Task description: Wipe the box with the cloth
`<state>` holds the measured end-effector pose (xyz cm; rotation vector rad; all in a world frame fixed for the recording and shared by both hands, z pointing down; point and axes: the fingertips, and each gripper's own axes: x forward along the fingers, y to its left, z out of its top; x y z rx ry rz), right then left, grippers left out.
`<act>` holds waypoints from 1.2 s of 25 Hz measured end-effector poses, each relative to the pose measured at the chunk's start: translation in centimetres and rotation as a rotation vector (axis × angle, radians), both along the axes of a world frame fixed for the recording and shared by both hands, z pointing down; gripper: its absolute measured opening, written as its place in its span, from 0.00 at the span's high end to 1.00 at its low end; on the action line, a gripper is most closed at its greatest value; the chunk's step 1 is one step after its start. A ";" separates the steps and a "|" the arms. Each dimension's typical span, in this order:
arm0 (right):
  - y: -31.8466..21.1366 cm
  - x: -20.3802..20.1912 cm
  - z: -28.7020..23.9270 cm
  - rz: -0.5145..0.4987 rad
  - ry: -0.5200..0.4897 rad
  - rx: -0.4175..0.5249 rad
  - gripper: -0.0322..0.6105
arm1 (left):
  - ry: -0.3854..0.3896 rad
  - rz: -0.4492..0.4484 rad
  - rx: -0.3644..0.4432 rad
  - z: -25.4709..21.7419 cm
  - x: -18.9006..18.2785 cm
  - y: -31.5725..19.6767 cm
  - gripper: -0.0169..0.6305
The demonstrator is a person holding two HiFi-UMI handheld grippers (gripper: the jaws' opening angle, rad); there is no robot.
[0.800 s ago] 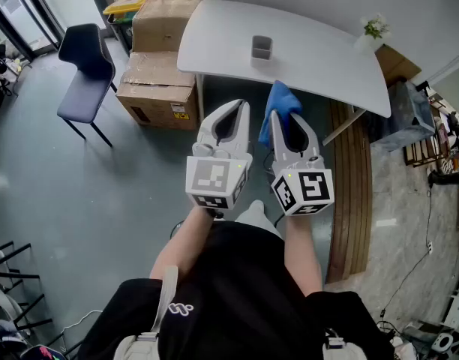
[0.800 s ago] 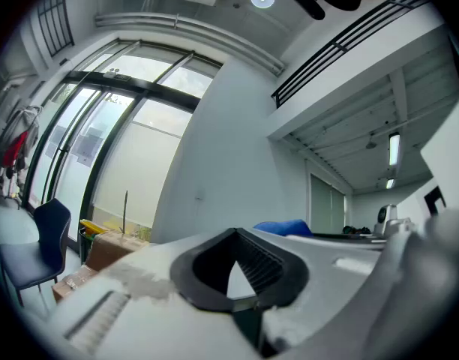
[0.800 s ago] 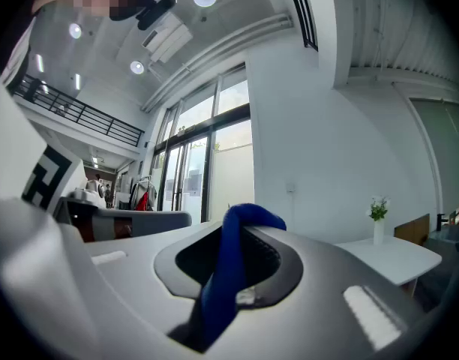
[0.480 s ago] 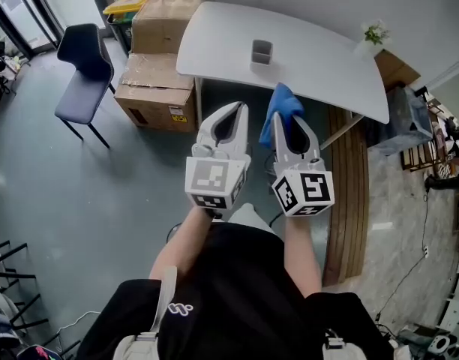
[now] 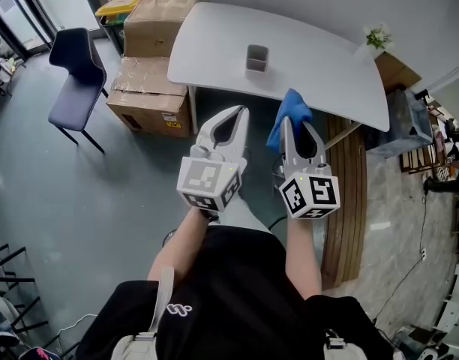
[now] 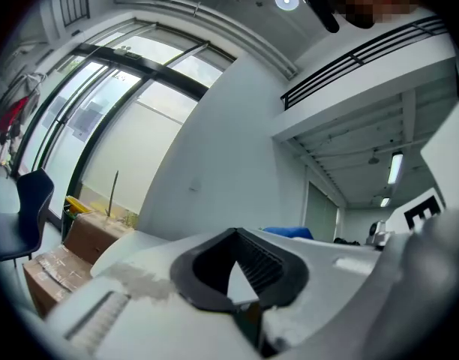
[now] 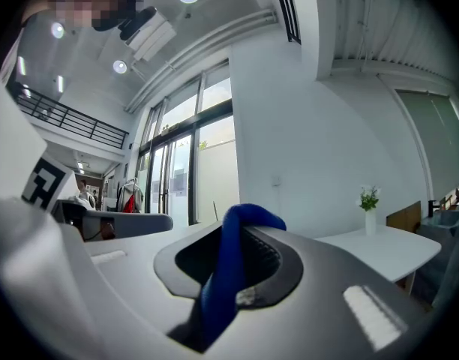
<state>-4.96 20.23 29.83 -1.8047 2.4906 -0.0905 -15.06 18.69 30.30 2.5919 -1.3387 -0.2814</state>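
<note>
A small grey box (image 5: 257, 58) stands upright on the white table (image 5: 319, 66), toward its far side. My right gripper (image 5: 292, 123) is shut on a blue cloth (image 5: 289, 118), held in the air at the table's near edge. In the right gripper view the cloth (image 7: 228, 276) hangs folded between the black pads (image 7: 271, 265). My left gripper (image 5: 240, 112) floats beside it, shut with nothing in it, short of the table. Seen from the left gripper view, the left gripper (image 6: 238, 232) points over the table, and the cloth (image 6: 291, 233) shows just past it.
Cardboard boxes (image 5: 148, 88) are stacked on the floor left of the table, with a dark blue chair (image 5: 74, 72) further left. A white vase with flowers (image 5: 374, 39) stands at the table's right end. Wooden planks (image 5: 351, 201) lie on the floor to the right.
Both grippers have come a little closer to the table. The right one has shifted right, and the cloth now overlaps the table's near edge.
</note>
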 end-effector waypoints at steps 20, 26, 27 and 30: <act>-26.2 10.1 2.3 -0.029 -0.083 -0.047 0.87 | -0.200 -0.047 -0.050 3.8 7.0 -25.4 0.97; -31.8 11.6 3.4 -0.071 -0.085 -0.056 0.87 | -0.230 -0.082 -0.066 5.1 8.1 -30.8 0.97; -32.3 11.5 3.5 -0.083 -0.086 -0.057 0.87 | -0.239 -0.091 -0.075 5.3 8.0 -31.3 0.97; -33.7 11.2 4.0 -0.112 -0.091 -0.067 0.87 | -0.275 -0.076 -0.083 6.3 8.1 -32.3 0.97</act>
